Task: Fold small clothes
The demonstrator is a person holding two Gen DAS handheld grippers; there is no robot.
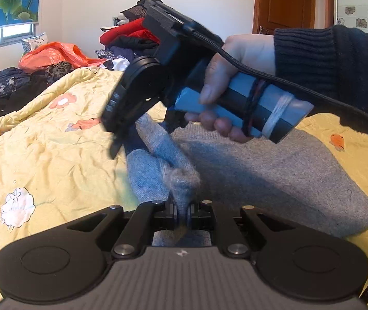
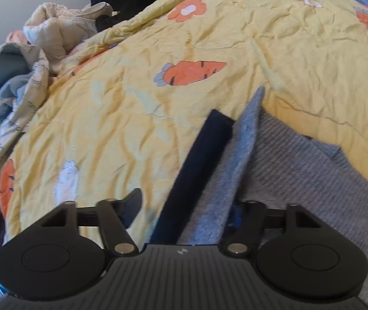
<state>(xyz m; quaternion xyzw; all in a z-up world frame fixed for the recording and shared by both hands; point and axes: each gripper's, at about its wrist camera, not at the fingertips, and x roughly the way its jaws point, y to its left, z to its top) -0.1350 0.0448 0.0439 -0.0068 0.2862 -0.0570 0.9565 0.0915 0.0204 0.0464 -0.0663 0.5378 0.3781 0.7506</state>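
**Grey sweater pinched at one point, sleeve between the other jaws**

The grey sweater point(image 1: 274, 170) lies spread on the yellow quilt point(image 1: 49, 160), its body running away to the right in the left wrist view. A bunched ridge of its knit rises from the body toward the left gripper point(image 1: 182, 213), which is clenched on that tuft. The sleeve point(image 2: 225, 180), with a dark band point(image 2: 197, 170) along one edge, has its long axis pointing up and away from the right gripper point(image 2: 184, 214), toward the carrot print. It sits between the right jaws, which stand apart; I cannot see a pad pressing on it.

As I judge it, the risk is the sleeve slipping out sideways if the jaws close off-centre, or the left pinch dragging the whole body and wrinkling the fold.
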